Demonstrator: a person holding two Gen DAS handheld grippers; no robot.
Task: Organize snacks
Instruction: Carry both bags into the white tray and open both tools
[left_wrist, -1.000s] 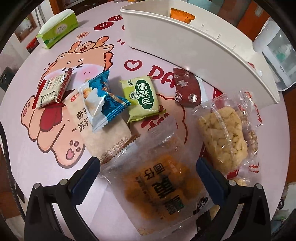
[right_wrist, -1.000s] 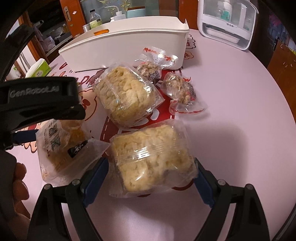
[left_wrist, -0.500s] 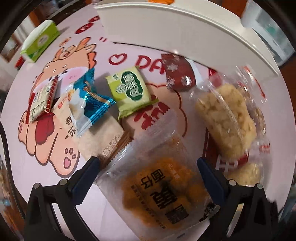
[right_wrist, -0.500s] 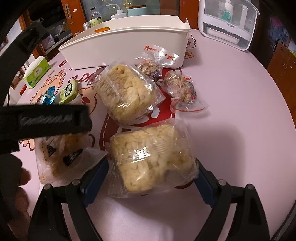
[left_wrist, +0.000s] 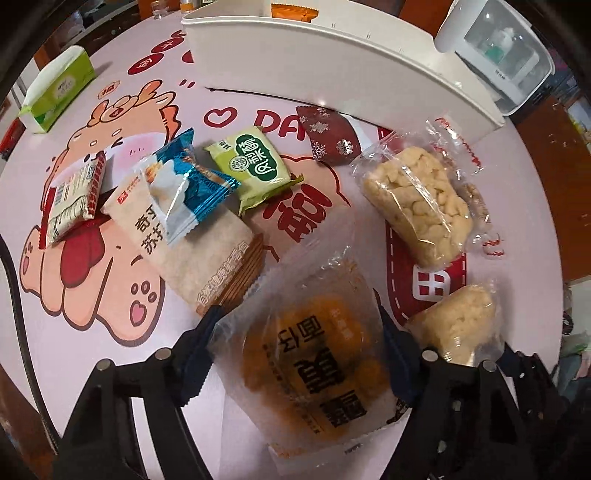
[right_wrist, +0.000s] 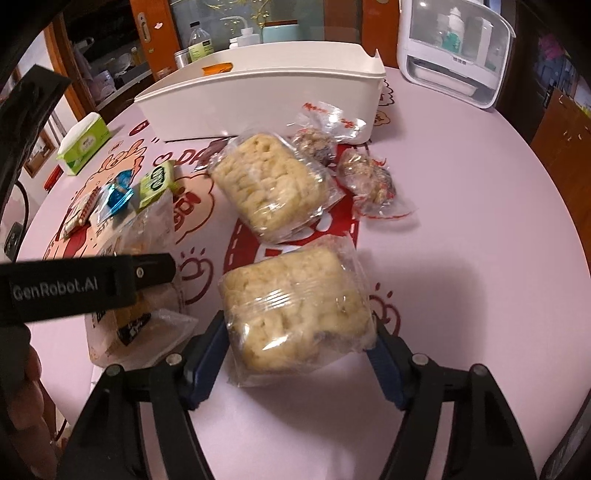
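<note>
**Two claws, two snack packets**

Two claws had each just narrowed around a packet on the pink cartoon-printed table (left_wrist: 92, 354). The left claw (left_wrist: 299, 350) pinched a frosted bag of orange cake (left_wrist: 314, 362), its blue pads pressing the wrapper's side edges; the bag's long axis ran along the fingers, its far end pointing toward the white bin (left_wrist: 332, 70). The right claw (right_wrist: 299, 354) clenched a clear pack of pale puffed-rice cake (right_wrist: 295, 314), the long side lying across the fingers. A second rice cake pack (right_wrist: 269, 184) lay beyond it, angled toward the bin. Small wrapped snacks lay to the left: a green packet (left_wrist: 255, 166), a blue packet (left_wrist: 184, 184) and a tan cracker pack (left_wrist: 199, 254).
</note>
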